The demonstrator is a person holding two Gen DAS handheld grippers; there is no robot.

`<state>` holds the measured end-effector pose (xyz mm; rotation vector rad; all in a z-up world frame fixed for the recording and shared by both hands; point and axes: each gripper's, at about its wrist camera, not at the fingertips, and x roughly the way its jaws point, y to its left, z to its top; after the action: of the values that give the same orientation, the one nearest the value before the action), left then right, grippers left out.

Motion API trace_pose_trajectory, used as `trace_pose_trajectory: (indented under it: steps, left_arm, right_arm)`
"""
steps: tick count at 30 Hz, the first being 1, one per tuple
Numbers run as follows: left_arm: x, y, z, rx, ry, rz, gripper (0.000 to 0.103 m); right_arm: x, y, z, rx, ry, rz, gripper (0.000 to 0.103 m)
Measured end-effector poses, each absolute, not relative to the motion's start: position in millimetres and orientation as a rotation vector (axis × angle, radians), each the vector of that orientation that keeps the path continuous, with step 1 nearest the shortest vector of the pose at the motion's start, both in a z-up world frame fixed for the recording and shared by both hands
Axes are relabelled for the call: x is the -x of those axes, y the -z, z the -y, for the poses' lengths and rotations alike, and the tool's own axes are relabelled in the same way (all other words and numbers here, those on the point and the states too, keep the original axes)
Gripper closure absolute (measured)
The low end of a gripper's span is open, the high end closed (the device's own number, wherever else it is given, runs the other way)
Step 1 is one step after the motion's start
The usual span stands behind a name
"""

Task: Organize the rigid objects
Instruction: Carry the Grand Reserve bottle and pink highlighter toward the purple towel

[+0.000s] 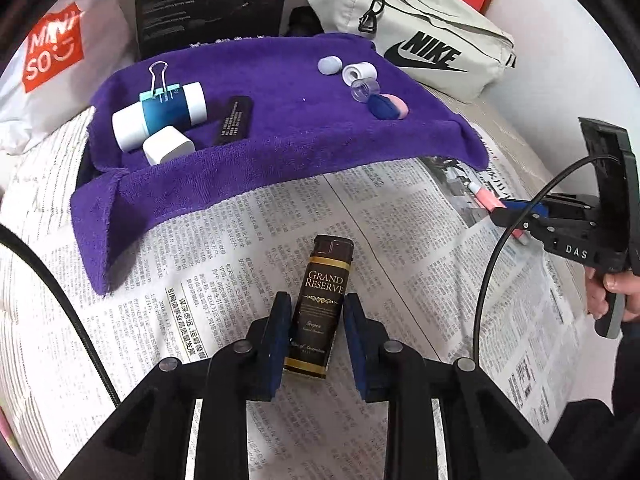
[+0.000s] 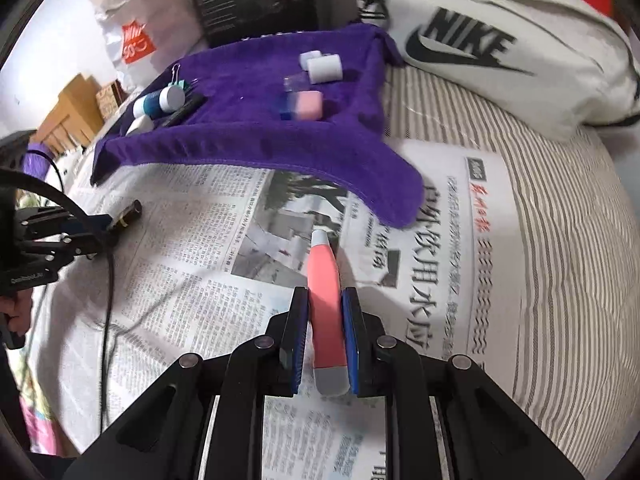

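Between the fingers of your left tool (image 1: 316,336) lies the dark lighter (image 1: 320,306), flat on the newspaper (image 1: 400,208) with its cap end pointing away from you; the pads (image 1: 280,332) flank its lower body with a sliver of paper showing on each side, so I judge this tool spread and not yet gripping. Your right tool (image 2: 326,340) is clamped on the pink pen (image 2: 325,300), both pads pressed to its barrel near the grey end, the white tip running forward past the fingertips toward the hanging edge of the purple towel (image 2: 280,148). The pen looks to sit low over the paper; whether it touches I cannot tell. You appear to be in the pick-up step, with two loose items on the way to joining the ones already gathered ahead of both tools on the towel: the blue-and-white tube (image 1: 158,116), the binder clip (image 1: 158,80), the white block (image 1: 168,145) and the small caps (image 1: 358,74). Next, close the left tool squarely on the lighter's flat sides, lift both items clear of the newspaper, and carry them forward and up over the towel's front fold. The bare purple patch in the middle, ahead of the left tool, looks like the roomiest landing spot.
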<state>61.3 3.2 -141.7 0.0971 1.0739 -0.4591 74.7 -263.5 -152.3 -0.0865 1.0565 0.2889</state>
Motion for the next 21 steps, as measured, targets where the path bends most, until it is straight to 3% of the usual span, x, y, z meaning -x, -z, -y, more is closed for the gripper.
trace_pose_trajectory:
  steps: [5,21]
  left_arm:
    - [-52,142,16,-0.232,0.407,-1.026,0.077]
    - [-59,141,15,-0.193,0.423,-1.034,0.078]
  right_arm:
    - [-69,155,263,0.097,-0.283,-1.004,0.085]
    - [-69,155,267,0.065,-0.281,-1.019,0.085]
